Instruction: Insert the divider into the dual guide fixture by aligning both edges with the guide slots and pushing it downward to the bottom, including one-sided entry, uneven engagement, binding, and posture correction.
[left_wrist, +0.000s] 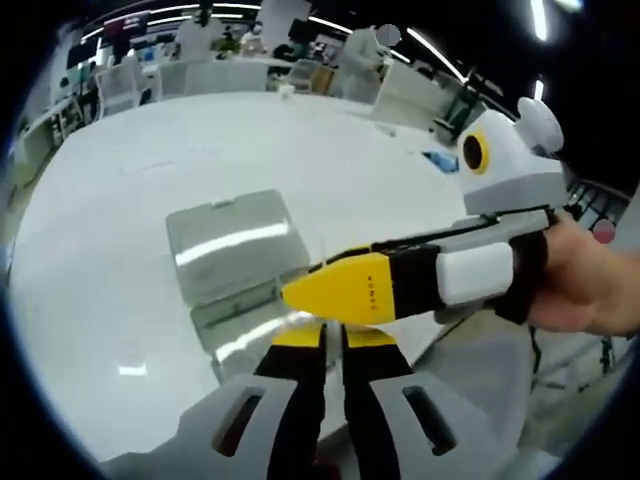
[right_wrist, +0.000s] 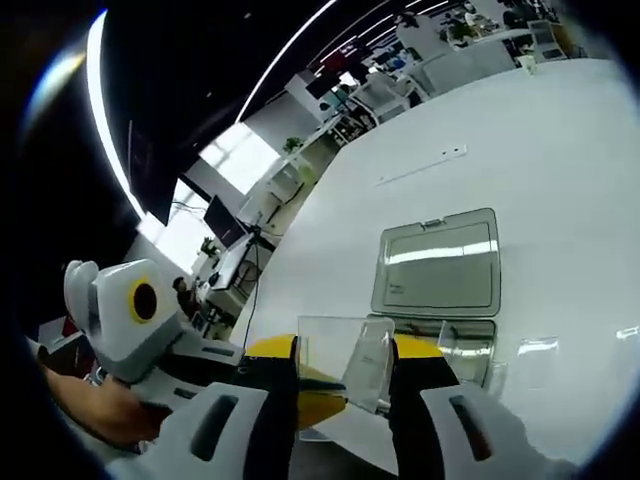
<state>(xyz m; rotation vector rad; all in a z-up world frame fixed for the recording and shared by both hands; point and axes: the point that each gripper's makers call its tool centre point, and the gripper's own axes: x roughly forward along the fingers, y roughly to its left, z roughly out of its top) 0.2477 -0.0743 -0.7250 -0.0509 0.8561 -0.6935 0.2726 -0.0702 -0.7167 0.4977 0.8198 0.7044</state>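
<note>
A clear plastic divider (right_wrist: 343, 368) stands between the two jaws of my right gripper (right_wrist: 345, 395), which is shut on its side edges. The guide fixture is a clear box (right_wrist: 455, 342) on the white table, with its lid (right_wrist: 440, 265) laid open behind it. In the left gripper view the same box (left_wrist: 250, 330) and lid (left_wrist: 228, 240) lie just beyond my left gripper (left_wrist: 335, 345), whose jaws are shut. The right gripper (left_wrist: 345, 290), held by a hand, crosses right above those jaws. The left gripper (right_wrist: 300, 400) sits behind the divider's lower part.
The white table (right_wrist: 560, 150) stretches wide around the box. A small blue item (left_wrist: 440, 160) lies near its far right side. Chairs, desks and people stand beyond the far edge (left_wrist: 250, 75). A hand (left_wrist: 590, 285) grips the right gripper's handle.
</note>
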